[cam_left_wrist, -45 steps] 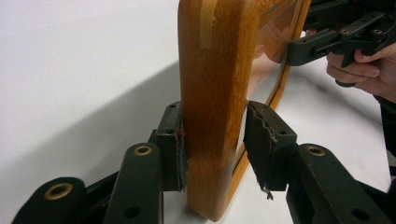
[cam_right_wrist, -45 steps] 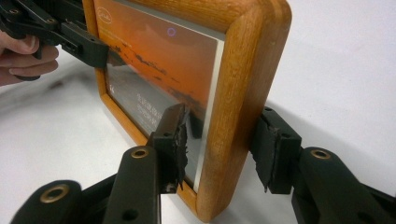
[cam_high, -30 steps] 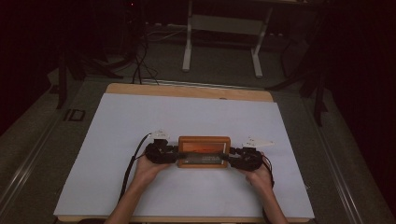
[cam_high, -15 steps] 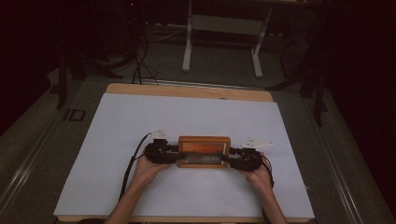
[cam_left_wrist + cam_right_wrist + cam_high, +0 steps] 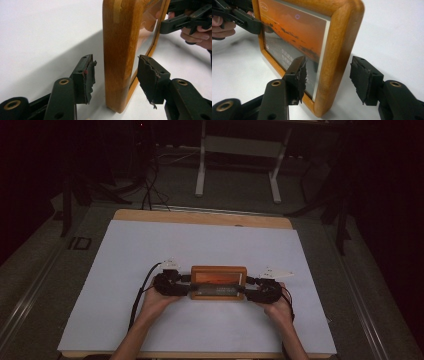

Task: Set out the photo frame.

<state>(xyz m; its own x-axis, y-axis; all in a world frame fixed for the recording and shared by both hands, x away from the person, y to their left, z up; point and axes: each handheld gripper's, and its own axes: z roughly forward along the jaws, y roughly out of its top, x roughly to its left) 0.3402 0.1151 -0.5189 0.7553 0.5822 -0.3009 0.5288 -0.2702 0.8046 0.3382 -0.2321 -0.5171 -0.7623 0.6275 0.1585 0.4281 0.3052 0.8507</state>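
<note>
A wooden picture frame [image 5: 218,282] with an orange photo stands upright on its long edge near the front of the white table top [image 5: 200,245]. My left gripper [image 5: 189,287] is at its left end and my right gripper [image 5: 248,287] at its right end. In the left gripper view the frame's end [image 5: 120,57] stands between the pads [image 5: 87,76] with a gap on each side. In the right gripper view the frame's other end [image 5: 337,57] likewise stands between the parted pads [image 5: 362,80]. Both pairs of jaws have just been opening, and both are open around the frame.
The white sheet covers a wooden table whose bare edge [image 5: 200,217] shows at the back. Beyond it stands a white stand [image 5: 237,150] on a dark floor with cables [image 5: 150,190]. A black cable [image 5: 142,285] trails from my left gripper.
</note>
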